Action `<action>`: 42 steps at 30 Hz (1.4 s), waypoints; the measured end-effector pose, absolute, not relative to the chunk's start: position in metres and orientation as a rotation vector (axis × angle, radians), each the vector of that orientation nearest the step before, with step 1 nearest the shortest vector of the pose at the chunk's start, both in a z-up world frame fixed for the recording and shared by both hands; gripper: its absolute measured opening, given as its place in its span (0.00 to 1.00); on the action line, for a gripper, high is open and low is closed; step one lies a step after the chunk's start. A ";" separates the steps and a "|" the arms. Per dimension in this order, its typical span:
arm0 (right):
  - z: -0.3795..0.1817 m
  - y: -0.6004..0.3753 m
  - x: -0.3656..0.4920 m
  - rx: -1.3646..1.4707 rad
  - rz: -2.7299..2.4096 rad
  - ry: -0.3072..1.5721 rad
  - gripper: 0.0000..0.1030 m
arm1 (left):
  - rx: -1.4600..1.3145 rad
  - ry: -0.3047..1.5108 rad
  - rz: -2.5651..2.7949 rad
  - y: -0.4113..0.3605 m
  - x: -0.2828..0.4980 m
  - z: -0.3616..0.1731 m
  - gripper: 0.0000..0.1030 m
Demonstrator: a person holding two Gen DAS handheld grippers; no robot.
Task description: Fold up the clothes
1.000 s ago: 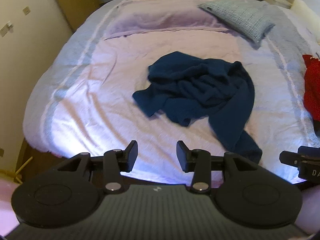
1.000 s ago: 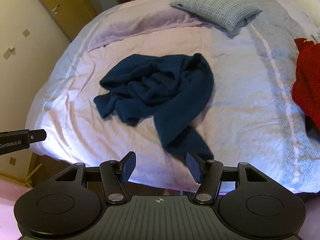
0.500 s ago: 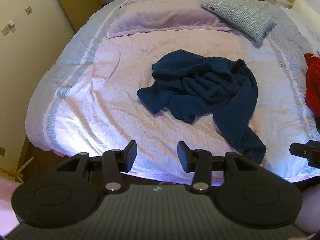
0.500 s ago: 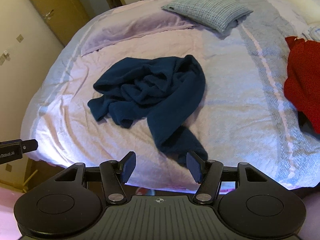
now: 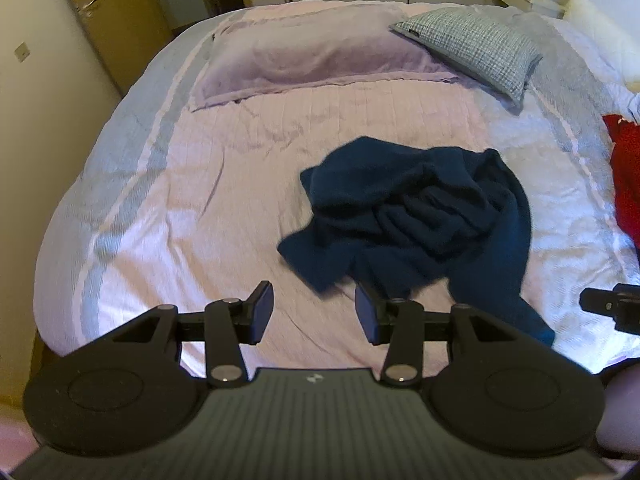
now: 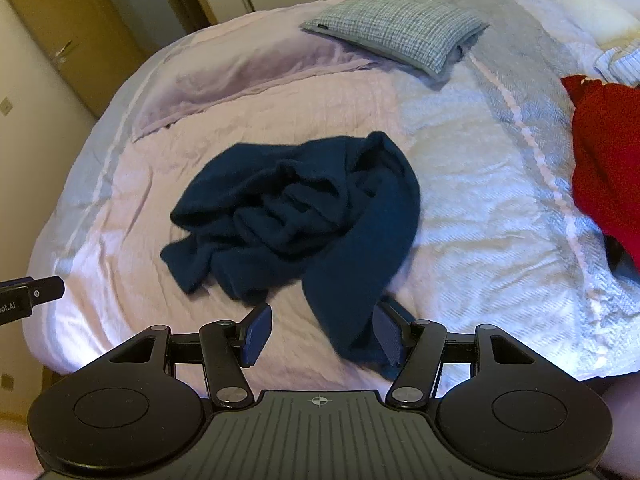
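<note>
A crumpled dark blue garment [image 5: 416, 220] lies in a heap in the middle of the bed, one long part trailing toward the near edge. It also shows in the right wrist view [image 6: 304, 216]. My left gripper [image 5: 314, 312] is open and empty, just short of the heap's near left corner. My right gripper [image 6: 320, 332] is open, its jaws on either side of the trailing end, above it and not closed on it. The right gripper's tip shows in the left wrist view [image 5: 608, 308]; the left gripper's tip shows in the right wrist view [image 6: 32, 292].
The bed [image 5: 160, 220] has a pale lilac cover with grey stripes. A lilac pillow [image 5: 312, 56] and a checked grey pillow [image 5: 472, 44] lie at the head. A red garment [image 6: 604, 148] lies at the right. A door and wall stand at the left.
Both grippers have moved forward over the bed toward the blue garment. The right gripper's jaws now straddle its trailing end. The garment has not moved.
</note>
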State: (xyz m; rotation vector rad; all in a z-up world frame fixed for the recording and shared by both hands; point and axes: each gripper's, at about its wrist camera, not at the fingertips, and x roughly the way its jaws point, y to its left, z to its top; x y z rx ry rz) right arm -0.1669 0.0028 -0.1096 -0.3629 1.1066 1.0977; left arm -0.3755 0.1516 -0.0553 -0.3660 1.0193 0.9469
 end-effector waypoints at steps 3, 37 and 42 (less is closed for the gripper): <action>-0.112 0.020 -0.174 -0.337 1.063 1.115 0.58 | -0.346 1.025 0.920 0.180 -0.378 -0.058 0.40; -0.264 0.064 -0.100 -0.237 0.727 1.100 0.72 | 0.109 1.057 0.434 0.282 -0.286 -0.246 0.58; -0.290 0.091 -0.069 -0.240 0.756 1.086 0.72 | 0.268 1.103 0.452 0.291 -0.271 -0.288 0.58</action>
